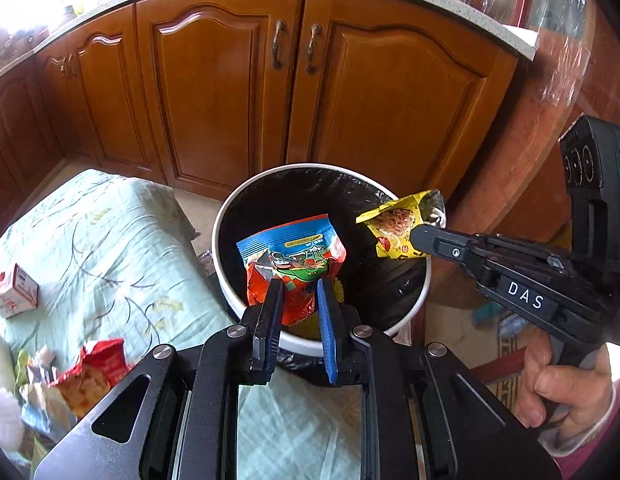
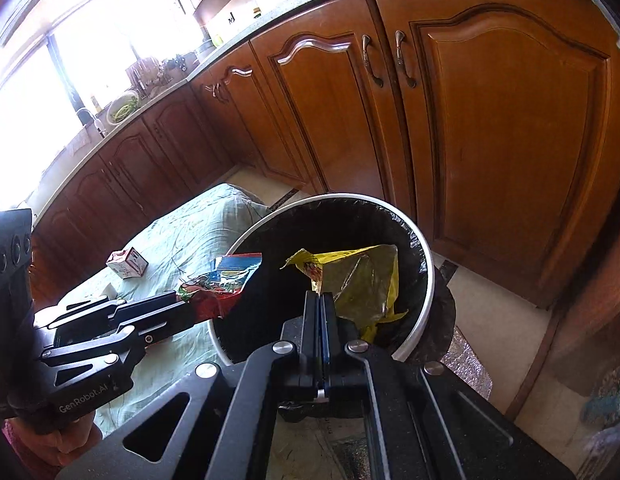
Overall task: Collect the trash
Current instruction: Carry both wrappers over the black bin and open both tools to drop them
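A white trash bin (image 1: pixel 229 216) with a black liner stands on the floor by the table. My left gripper (image 1: pixel 299 286) is over it, jaws parted a little, with a red and blue snack wrapper (image 1: pixel 293 256) still between the fingers. My right gripper (image 2: pixel 318 296) is shut on a yellow wrapper (image 2: pixel 358 280) and holds it over the bin (image 2: pixel 424 264). The right gripper also shows in the left wrist view (image 1: pixel 420 236) with the yellow wrapper (image 1: pixel 398 224). The left gripper (image 2: pixel 181 300) and its wrapper (image 2: pixel 217 288) show at the bin's left edge in the right wrist view.
A table with a pale green cloth (image 1: pixel 109 232) holds a small red and white carton (image 1: pixel 13 292) and a heap of torn wrappers (image 1: pixel 81 376). Wooden cabinets (image 1: pixel 237 100) stand behind the bin. The carton also shows in the right wrist view (image 2: pixel 127 264).
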The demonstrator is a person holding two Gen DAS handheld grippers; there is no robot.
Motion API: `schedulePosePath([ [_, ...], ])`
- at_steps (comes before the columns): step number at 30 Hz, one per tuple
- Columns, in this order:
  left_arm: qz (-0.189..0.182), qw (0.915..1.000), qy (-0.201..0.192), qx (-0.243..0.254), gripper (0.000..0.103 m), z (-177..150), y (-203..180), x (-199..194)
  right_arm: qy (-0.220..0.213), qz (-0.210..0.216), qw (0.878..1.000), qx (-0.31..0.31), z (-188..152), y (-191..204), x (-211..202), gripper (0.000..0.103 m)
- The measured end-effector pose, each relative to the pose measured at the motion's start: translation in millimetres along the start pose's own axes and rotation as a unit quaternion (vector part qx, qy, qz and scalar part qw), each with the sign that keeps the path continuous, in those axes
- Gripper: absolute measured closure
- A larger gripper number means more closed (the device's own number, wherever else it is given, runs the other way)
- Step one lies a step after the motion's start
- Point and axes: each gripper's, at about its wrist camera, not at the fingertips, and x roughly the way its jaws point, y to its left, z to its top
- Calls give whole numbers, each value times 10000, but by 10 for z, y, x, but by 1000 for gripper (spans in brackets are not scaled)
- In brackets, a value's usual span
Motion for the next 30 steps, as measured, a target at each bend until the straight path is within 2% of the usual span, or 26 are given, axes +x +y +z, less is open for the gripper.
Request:
schedulePosePath([
  [4,-10,9999,119,24,86,97,-3,126,122,-6,9999,13,59,-41,96,102],
  [5,-24,9999,150,21,85,115,7,150,145,17,9999,28,63,-58,111,97],
  [6,-23,9998,176,12,84,135,10,176,164,30,9998,55,72,-77,127,97],
  [12,57,9995,301,-34,73,165,31,269,219,57,9995,239,85,-186,164,92],
  [15,70,9997,220,-46,71,130,29,228,132,122,9995,277,66,-199,107,83],
  [17,2,9997,206,-121,67,106,59,209,78,154,9993,320,40,-189,71,73],
  [20,-117,9996,145,-219,66,55,96,163,-59,164,9992,346,-11,-146,-31,67],
  [27,-180,9982,-35,-562,65,-185,210,-66,-344,246,9981,447,-186,-6,-276,60],
  [30,-135,9970,-117,-748,65,-404,305,-236,-389,405,9971,504,-285,72,-316,48],
])
